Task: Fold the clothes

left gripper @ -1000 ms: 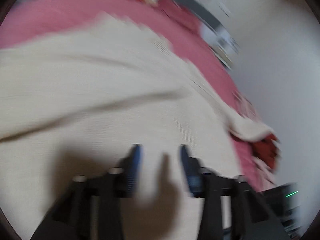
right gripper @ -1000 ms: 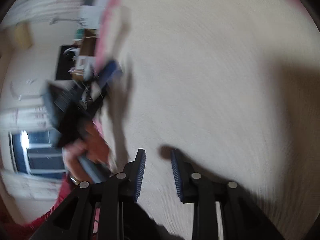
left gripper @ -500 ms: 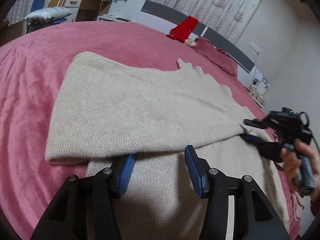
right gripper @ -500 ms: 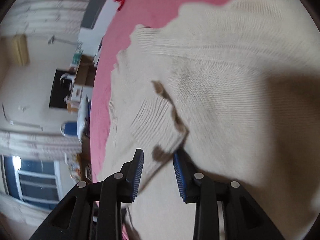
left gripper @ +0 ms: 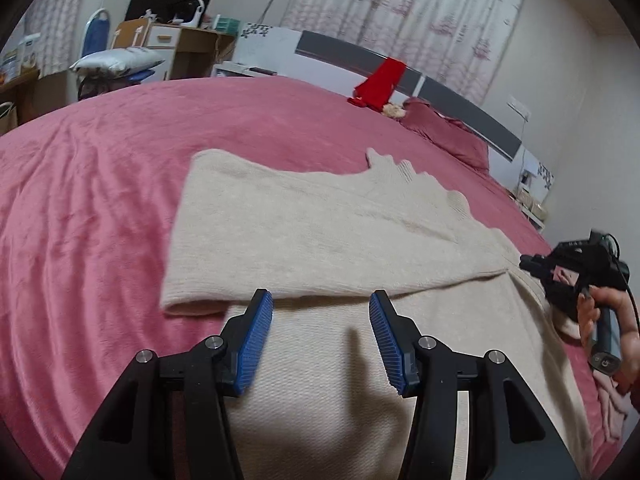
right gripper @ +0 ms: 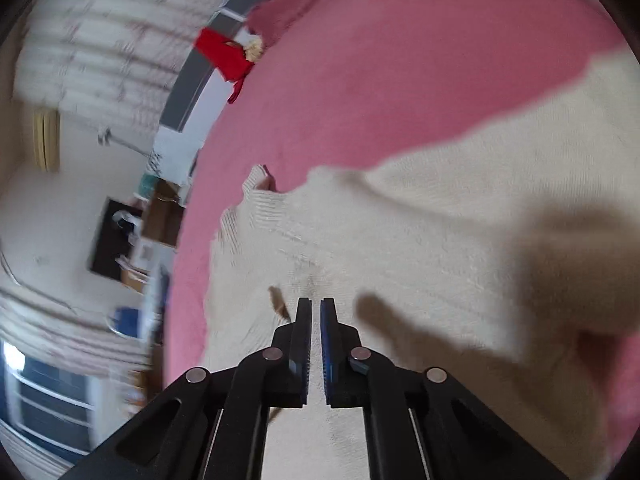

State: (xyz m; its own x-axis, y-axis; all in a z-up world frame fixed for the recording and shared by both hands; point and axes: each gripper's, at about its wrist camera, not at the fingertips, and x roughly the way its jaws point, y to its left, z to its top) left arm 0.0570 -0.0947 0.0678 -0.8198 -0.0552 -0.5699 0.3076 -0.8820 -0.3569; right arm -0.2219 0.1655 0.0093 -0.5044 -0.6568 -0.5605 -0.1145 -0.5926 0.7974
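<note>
R fingers [right gripper: 316,308] closing since 0.5 s ago, nearly together, pinching nothing visible; L fingers [left gripper: 320,312] hanging apart over sweater [left gripper: 320,240]. Risk: folded layer sliding off bed [left gripper: 88,208].

Pink-covered bed [left gripper: 100,184], grey-and-white headboard [left gripper: 452,96], patterned curtains [left gripper: 400,12], cluttered wooden desk [left gripper: 188,46] behind.

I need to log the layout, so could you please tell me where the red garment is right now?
The red garment hangs over the grey headboard at the bed's far end, upper right in the left wrist view, beside the pink pillow.
</note>
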